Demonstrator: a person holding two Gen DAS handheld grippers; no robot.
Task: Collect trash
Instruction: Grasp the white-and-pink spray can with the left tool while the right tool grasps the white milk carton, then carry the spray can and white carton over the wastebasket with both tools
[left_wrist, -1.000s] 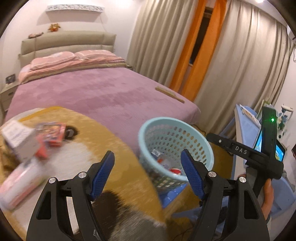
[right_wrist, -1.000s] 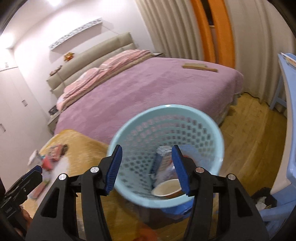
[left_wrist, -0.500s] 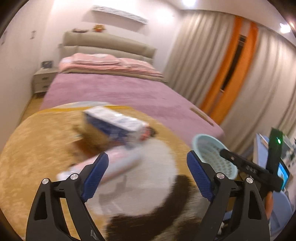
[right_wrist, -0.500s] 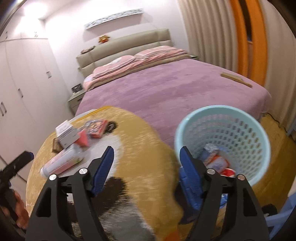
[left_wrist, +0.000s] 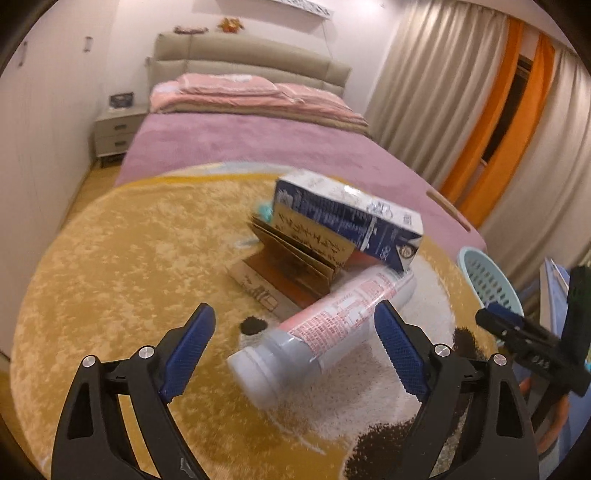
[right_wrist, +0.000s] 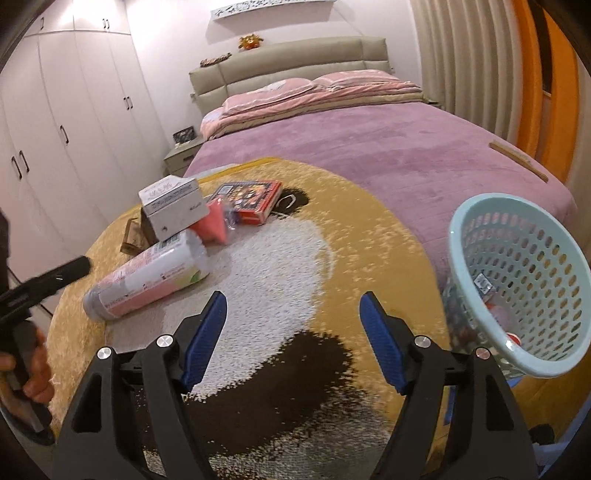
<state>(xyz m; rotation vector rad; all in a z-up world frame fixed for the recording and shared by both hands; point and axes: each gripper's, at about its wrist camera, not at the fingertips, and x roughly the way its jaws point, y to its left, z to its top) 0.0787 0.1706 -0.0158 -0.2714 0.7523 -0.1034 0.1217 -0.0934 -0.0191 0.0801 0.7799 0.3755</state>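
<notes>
Mostly yellow rug (right_wrist: 369, 236) w/ trash; bed (right_wrist: 369, 147) behind.

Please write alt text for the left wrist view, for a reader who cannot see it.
The open left gripper hovers over a pink bottle lying on a yellow rug, beside stacked boxes. A bed stands behind.

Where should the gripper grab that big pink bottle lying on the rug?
Grab the pink bottle around the middle of its round body. It lies on its side on the rug, cap end toward the left gripper, far end tucked against the blue carton. Probably best to come down from above, one finger on each long side, clear of the carton.
</notes>
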